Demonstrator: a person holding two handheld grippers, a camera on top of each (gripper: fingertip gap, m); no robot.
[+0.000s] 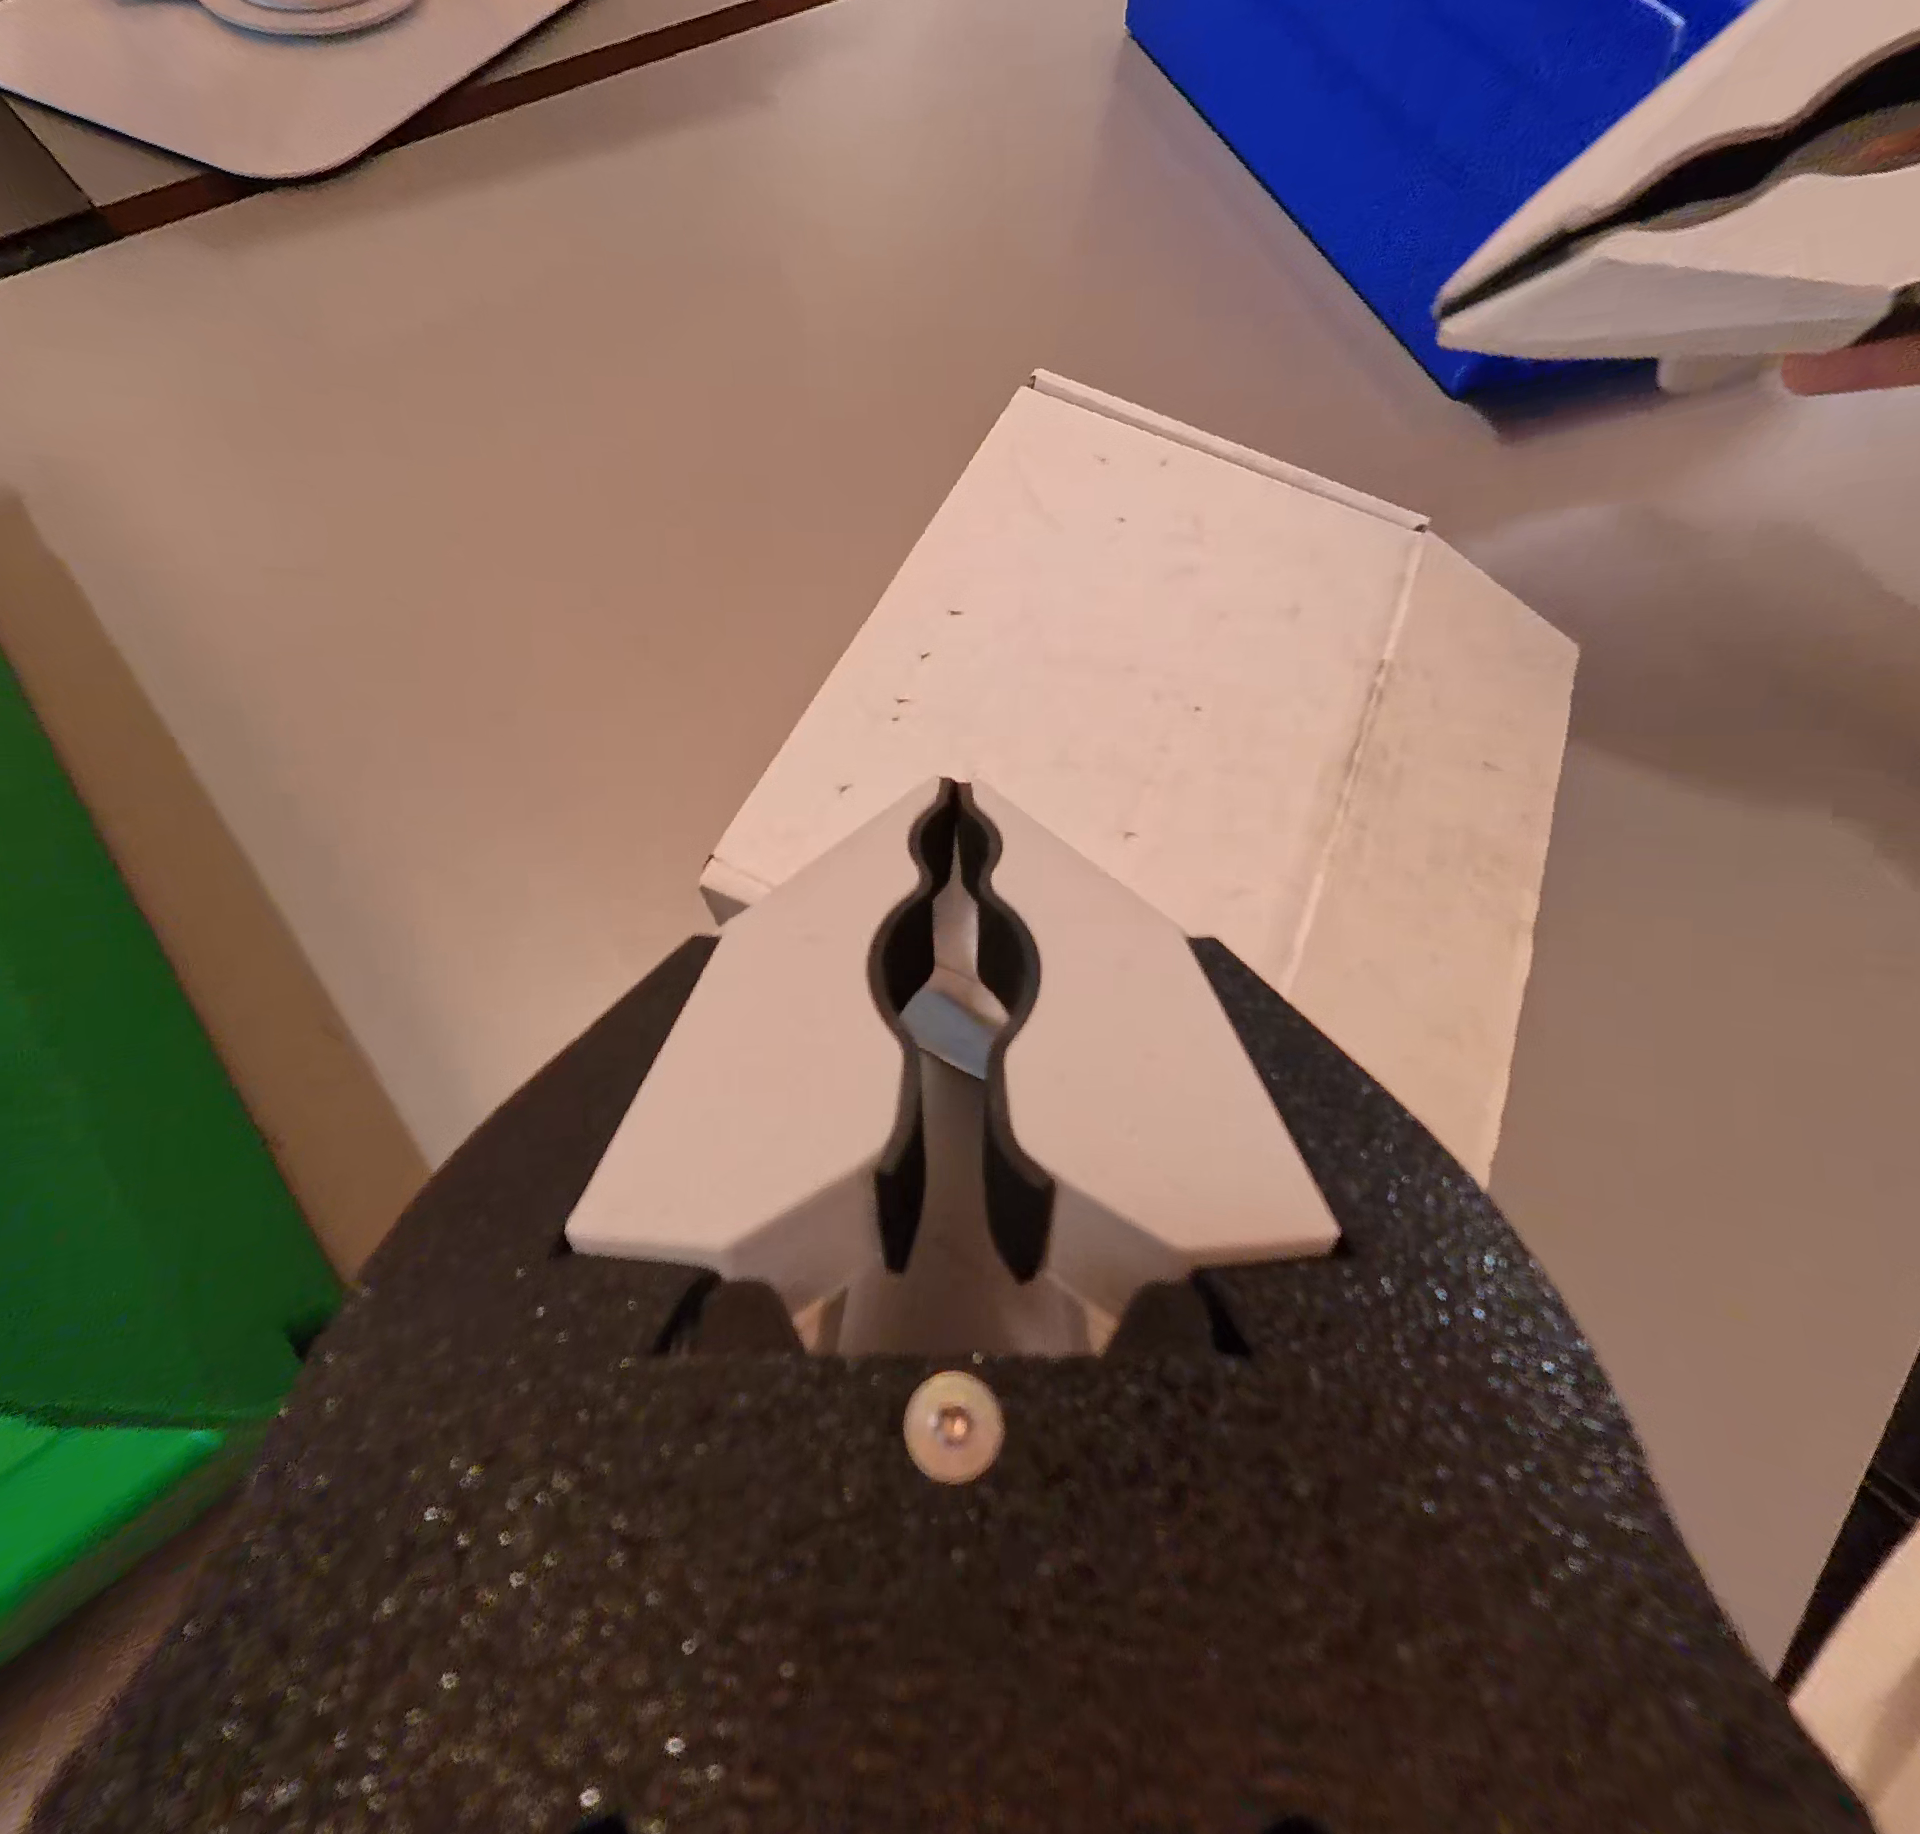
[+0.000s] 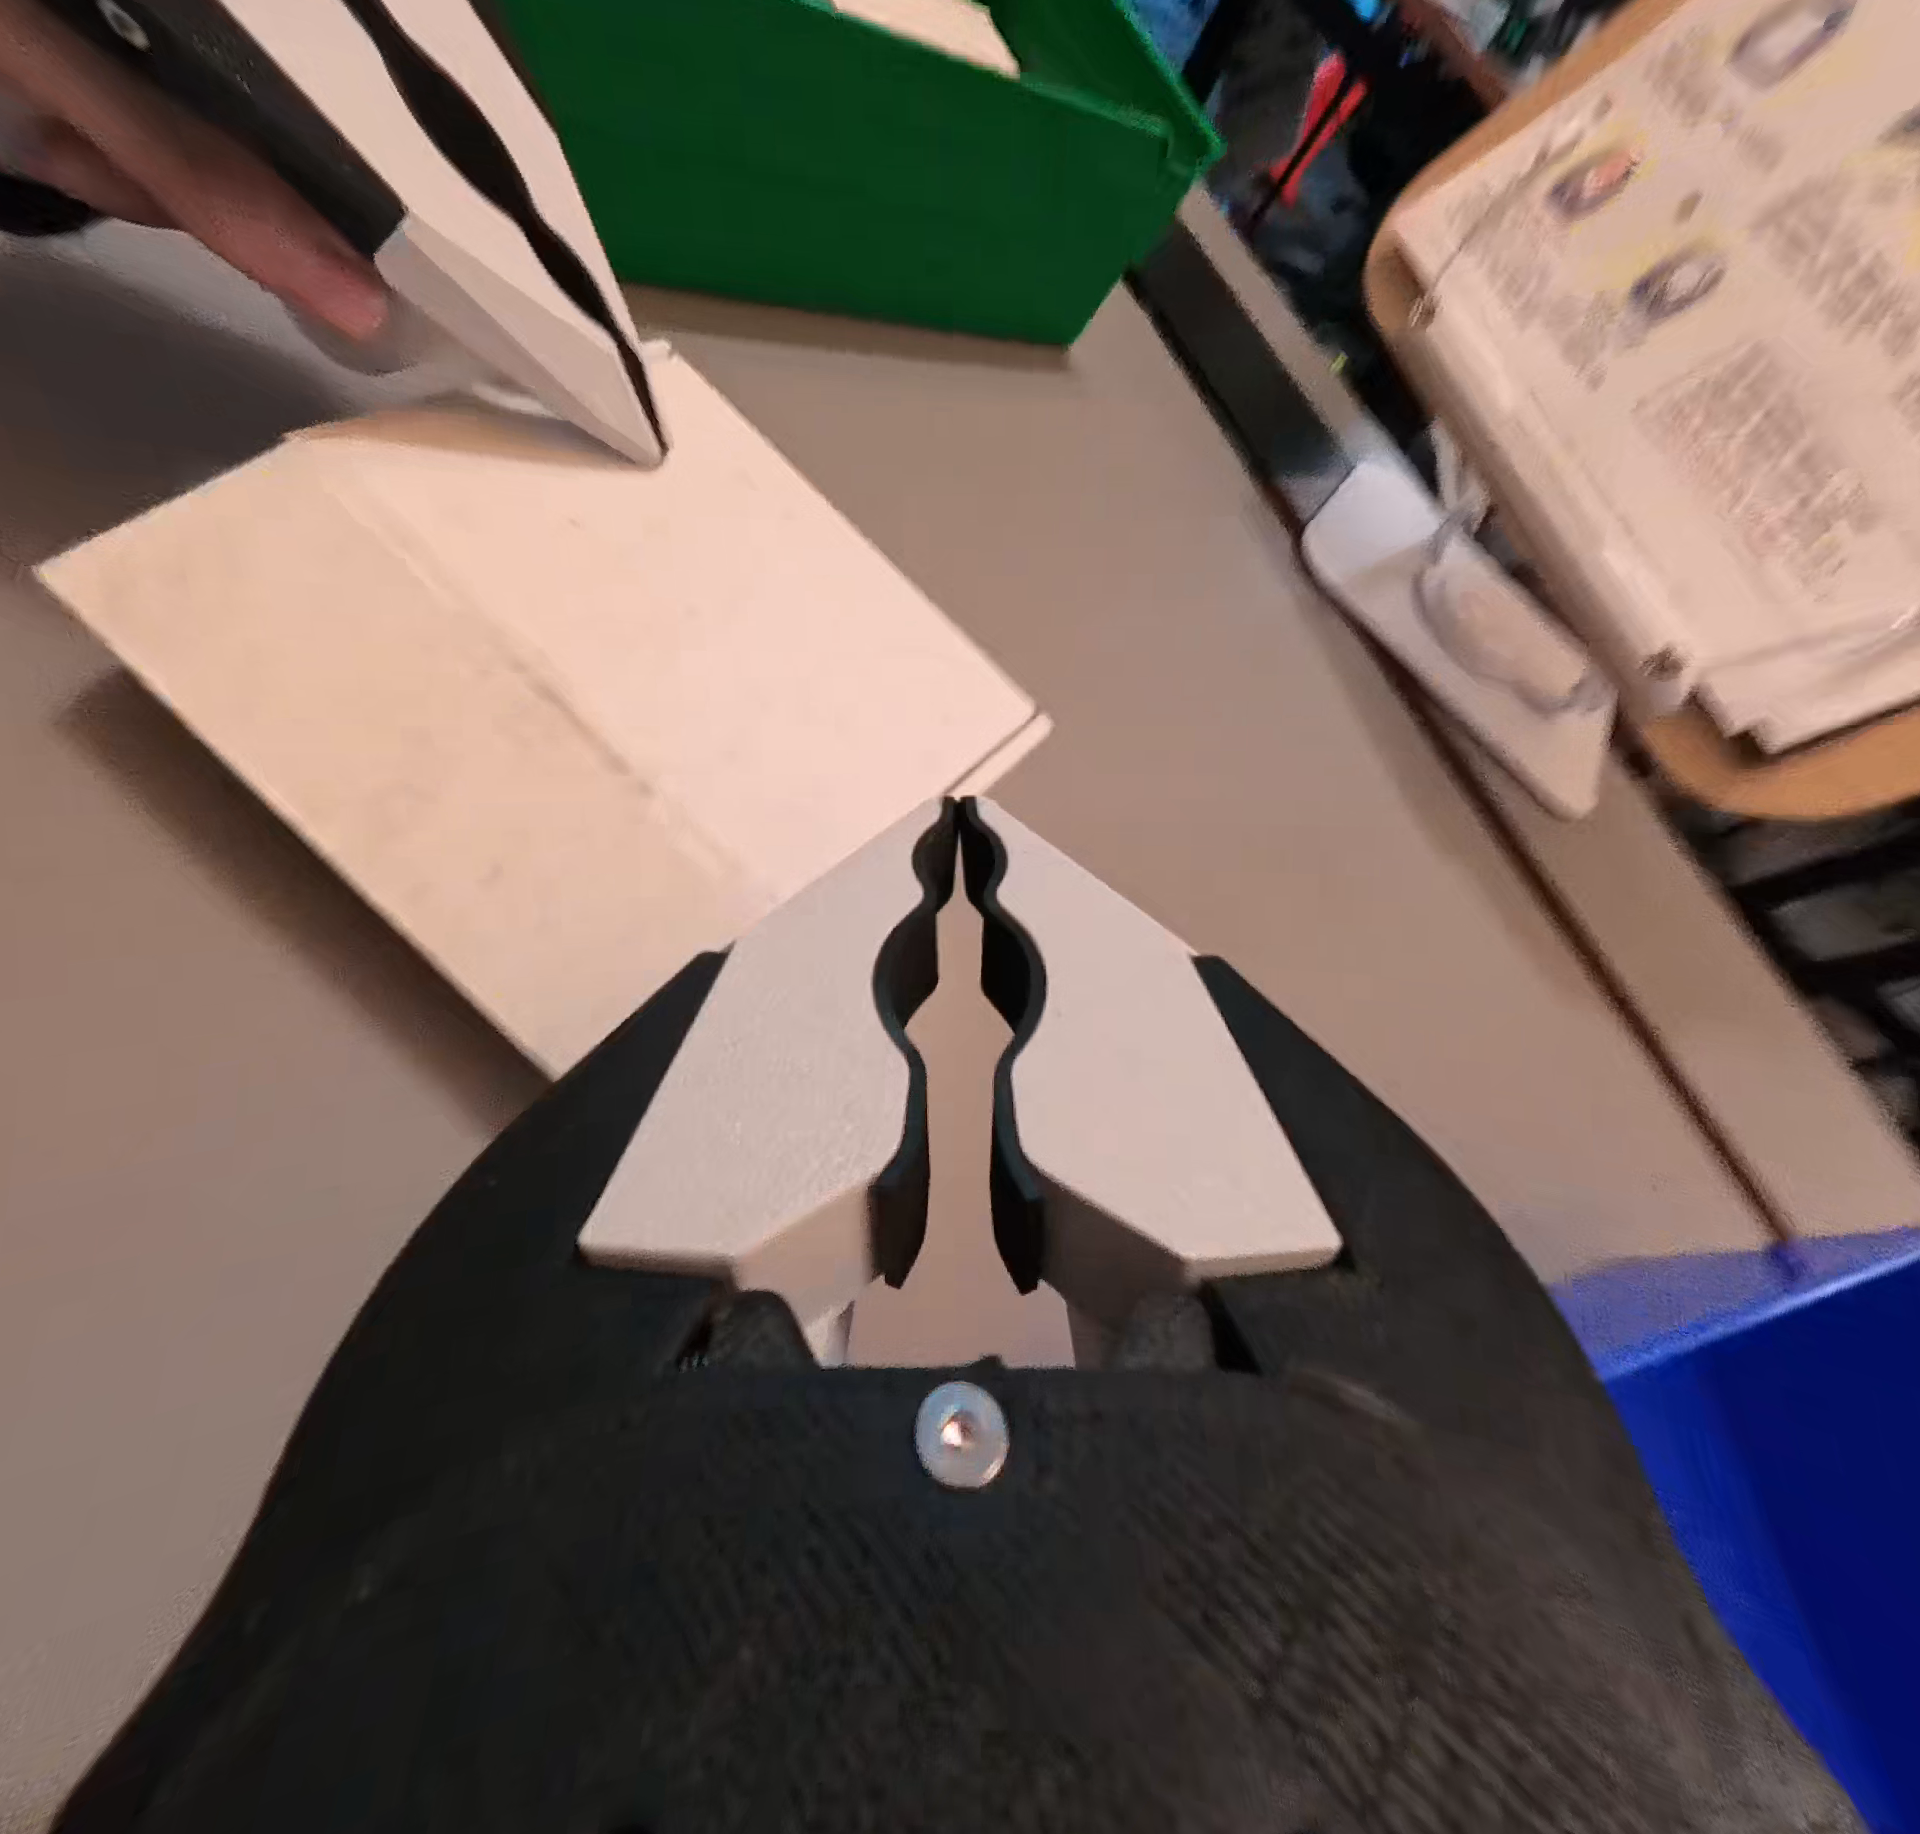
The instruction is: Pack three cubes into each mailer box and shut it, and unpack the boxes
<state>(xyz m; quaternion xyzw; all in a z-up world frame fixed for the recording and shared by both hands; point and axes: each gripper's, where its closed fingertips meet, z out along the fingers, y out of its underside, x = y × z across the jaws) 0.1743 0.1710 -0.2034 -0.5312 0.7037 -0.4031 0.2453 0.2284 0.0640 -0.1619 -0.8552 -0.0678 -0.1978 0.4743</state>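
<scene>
While the white box (image 1: 1132,745) is lying shut on the table (image 1: 520,485), it is being pressed by the left gripper (image 1: 953,792), empty, tips together; right gripper (image 2: 958,808) likewise pressed together, empty. Likely next: lid being pried open.

Desk (image 1: 520,454): smooth beige-grey top, matte, evenly lit in warm light, soft shadows. In the left wrist view a dark brown edge strip (image 1: 727,8) runs along its far side; past it, a pale rounded-corner base plate (image 1: 312,111) carrying a clear plastic stand. In the right wrist view, beyond the desk's dark side edge, a stack of printed papers (image 2: 1683,350) on a tan surface, blurred; dark clutter behind, unreadable.
</scene>
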